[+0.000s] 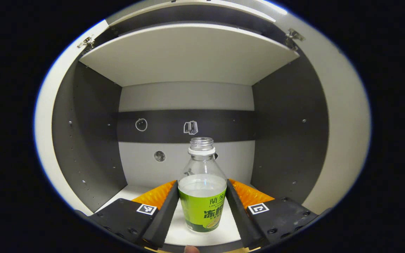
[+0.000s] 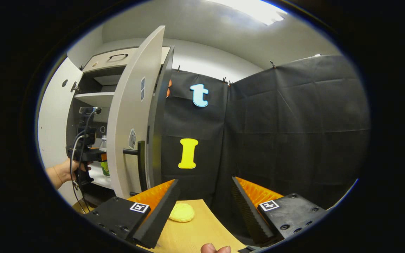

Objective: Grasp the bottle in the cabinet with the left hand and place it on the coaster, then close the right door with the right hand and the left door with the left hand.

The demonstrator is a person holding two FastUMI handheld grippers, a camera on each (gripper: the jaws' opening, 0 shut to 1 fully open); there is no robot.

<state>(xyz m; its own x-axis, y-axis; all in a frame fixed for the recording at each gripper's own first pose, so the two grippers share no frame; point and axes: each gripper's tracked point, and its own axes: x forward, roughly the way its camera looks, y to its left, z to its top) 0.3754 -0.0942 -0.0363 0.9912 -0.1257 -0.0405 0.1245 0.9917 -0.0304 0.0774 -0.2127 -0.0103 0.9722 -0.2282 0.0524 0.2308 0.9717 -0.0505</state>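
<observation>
Bottle (image 1: 202,196): clear plastic, no cap, green label round the lower body, a little clear liquid inside; stood upright on the cabinet's lower shelf (image 1: 202,235), directly between the two fingers of the left gripper.
Left gripper (image 1: 202,198): reached into the cabinet; each finger lay against one side of the bottle's labelled body, clenched on it as far as the left gripper view showed. In the right gripper view it appeared farther off (image 2: 95,154), held by a hand (image 2: 69,172), with cables hanging from it.
Cabinet (image 1: 93,140): dark side walls, pale back panel crossed by a dark band, one pale upper shelf (image 1: 188,52) well above the fingers.
Right door (image 2: 135,116): stood open, edge-on to the left of the right gripper's fingers, with a dark bar handle (image 2: 140,165) on its face.
Left door (image 2: 53,119): stood open, swung out at the far left, beyond the hand.
Right gripper (image 2: 206,205): fingers spread apart and released, nothing between them; hovered over the worktop.
Coaster (image 2: 181,212): round, yellow, lay flat on the wooden worktop (image 2: 202,228), just ahead of and partly behind the left-side finger (image 2: 160,211) of the right gripper, bare of any load.
</observation>
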